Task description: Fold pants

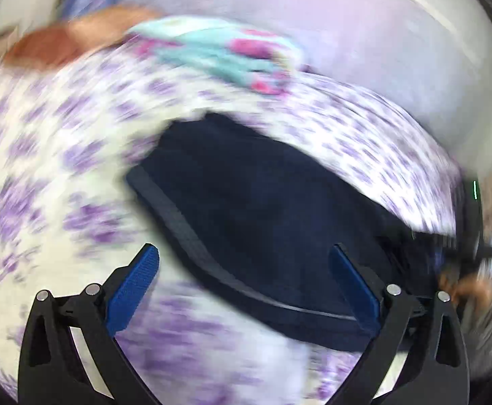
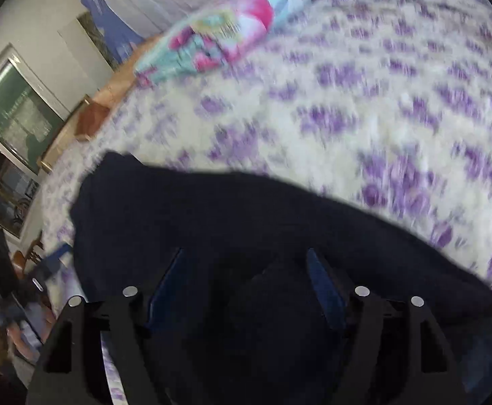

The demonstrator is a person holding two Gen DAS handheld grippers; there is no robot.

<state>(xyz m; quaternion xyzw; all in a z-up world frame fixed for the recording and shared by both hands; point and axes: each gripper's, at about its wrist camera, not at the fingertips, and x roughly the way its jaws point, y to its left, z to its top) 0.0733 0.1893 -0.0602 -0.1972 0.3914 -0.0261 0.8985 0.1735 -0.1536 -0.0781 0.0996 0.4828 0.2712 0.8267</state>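
Note:
Dark navy pants [image 1: 263, 209] lie on a bed with a white and purple flowered cover [image 1: 60, 155]. In the left wrist view a grey stripe runs along their near edge. My left gripper [image 1: 244, 253] is open, its blue pads astride the near part of the pants, holding nothing. In the right wrist view the pants [image 2: 212, 222] fill the lower frame. My right gripper [image 2: 244, 256] is open just over the dark cloth, which bulges between its fingers. Both views are blurred by motion.
A turquoise and pink pillow [image 2: 225, 40] lies at the far side of the bed cover [image 2: 364, 108]; it also shows in the left wrist view [image 1: 219, 50]. A wooden bed frame [image 2: 90, 118], a window [image 2: 16, 111] and a white wall stand beyond.

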